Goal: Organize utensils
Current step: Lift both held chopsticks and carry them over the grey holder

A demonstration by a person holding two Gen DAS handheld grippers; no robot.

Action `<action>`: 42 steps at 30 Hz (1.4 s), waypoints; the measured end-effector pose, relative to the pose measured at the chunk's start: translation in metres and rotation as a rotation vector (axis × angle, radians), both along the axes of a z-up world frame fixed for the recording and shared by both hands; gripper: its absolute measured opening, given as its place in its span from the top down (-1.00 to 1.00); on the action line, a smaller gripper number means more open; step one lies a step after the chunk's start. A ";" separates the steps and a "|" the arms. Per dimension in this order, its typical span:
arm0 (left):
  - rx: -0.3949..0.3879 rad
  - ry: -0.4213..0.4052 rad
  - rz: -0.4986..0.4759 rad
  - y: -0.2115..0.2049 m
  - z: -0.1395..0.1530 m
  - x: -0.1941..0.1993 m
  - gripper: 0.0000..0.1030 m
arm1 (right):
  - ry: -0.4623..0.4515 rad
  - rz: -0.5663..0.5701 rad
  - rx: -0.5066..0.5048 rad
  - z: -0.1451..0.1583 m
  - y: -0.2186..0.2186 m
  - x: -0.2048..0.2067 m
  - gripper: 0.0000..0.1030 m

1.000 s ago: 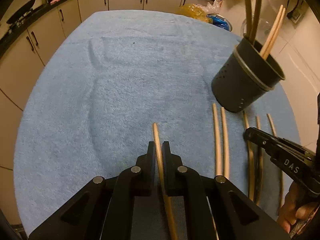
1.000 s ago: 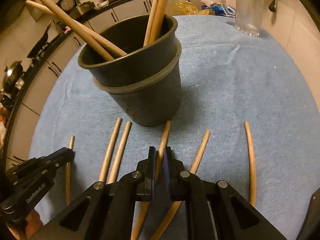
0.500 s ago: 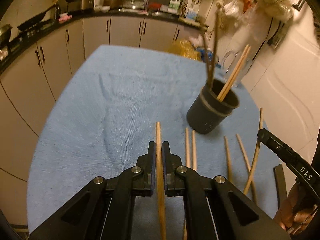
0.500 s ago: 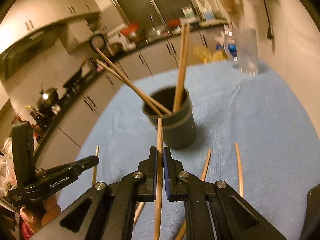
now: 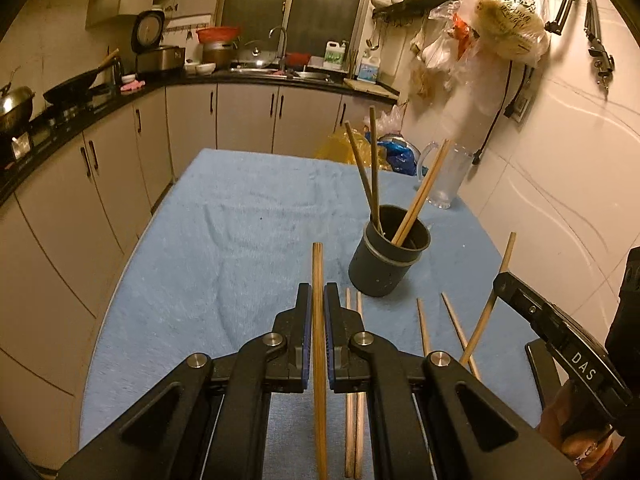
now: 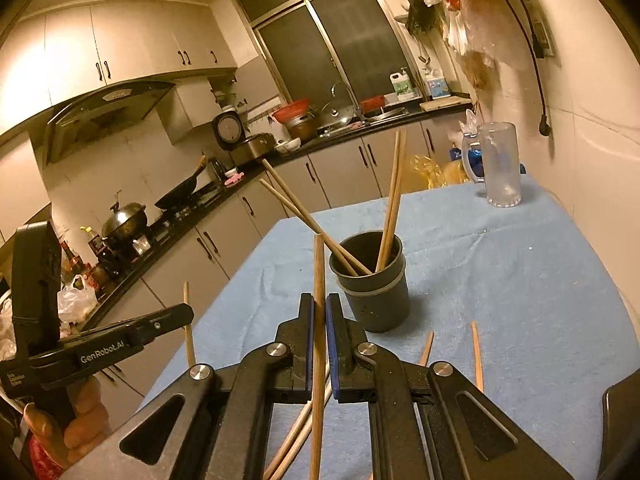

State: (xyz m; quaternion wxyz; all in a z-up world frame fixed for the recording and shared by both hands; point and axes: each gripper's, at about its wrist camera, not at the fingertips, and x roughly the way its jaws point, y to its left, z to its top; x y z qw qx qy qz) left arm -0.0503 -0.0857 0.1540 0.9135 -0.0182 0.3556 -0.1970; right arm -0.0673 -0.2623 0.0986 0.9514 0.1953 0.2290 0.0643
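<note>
Holder (image 5: 386, 258) on towel (image 5: 240, 240); loose chopsticks (image 5: 423, 322) probably before it.

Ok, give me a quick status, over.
Left gripper shut on one chopstick, right gripper on another. Four in holder. Path clear.

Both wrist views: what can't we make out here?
- Left wrist: lower end of the held chopstick is cut off by the bottom edge.
- Right wrist: loose chopsticks on the blue towel are partly hidden behind the right gripper.
- Both: the black holder hides its chopsticks' lower ends.

Home kitchen: cabinets (image 5: 248, 120), sink (image 5: 280, 74), wok (image 6: 180, 192).
</note>
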 end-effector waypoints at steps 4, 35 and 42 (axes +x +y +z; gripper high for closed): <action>-0.004 -0.013 -0.002 0.000 0.004 -0.005 0.90 | -0.014 -0.004 -0.001 0.003 -0.001 -0.004 0.88; -0.032 -0.055 -0.005 0.006 0.024 -0.016 0.90 | -0.046 -0.050 0.008 0.013 -0.009 -0.014 0.88; -0.030 -0.059 -0.006 0.003 0.026 -0.017 0.90 | -0.048 -0.051 0.008 0.014 -0.009 -0.015 0.88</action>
